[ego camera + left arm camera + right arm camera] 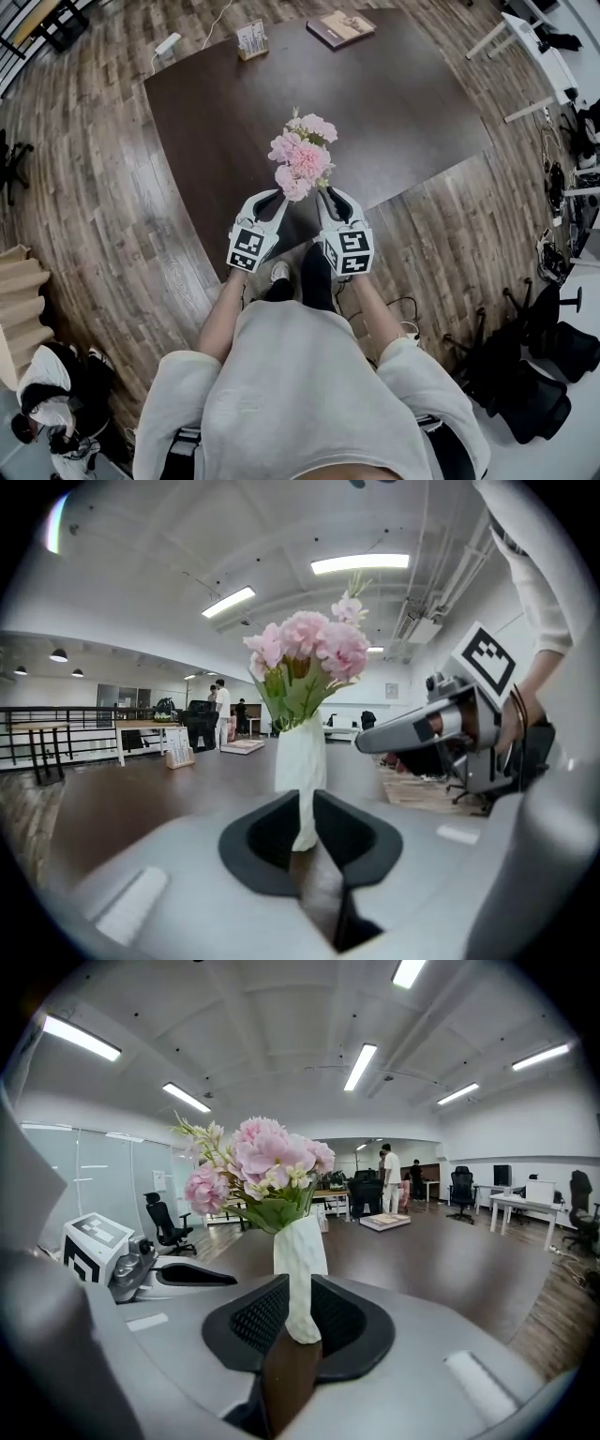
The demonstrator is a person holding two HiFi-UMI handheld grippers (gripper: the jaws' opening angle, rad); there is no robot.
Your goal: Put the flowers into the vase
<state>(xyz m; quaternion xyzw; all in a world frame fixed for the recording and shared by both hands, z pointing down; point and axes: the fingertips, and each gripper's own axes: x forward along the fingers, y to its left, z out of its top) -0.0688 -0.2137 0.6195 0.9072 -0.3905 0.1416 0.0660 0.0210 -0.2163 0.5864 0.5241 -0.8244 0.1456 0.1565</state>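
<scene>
A bunch of pink flowers (300,155) stands in a white textured vase (300,757) near the front edge of the dark brown table (394,103). In the head view the blooms hide the vase. My left gripper (277,197) and right gripper (325,194) flank it from the near side, tips close to it. In the left gripper view the jaws (303,799) leave only a thin slit, with the vase standing beyond it. The right gripper view shows the same: jaws (298,1283) nearly together, the vase (300,1241) and flowers (262,1162) just ahead. Neither gripper holds anything.
A book (339,28) and a small card stand (251,39) lie at the table's far edge. White desks (539,47) and black office chairs (534,375) stand to the right. Another person (47,384) is at the lower left on the wood floor.
</scene>
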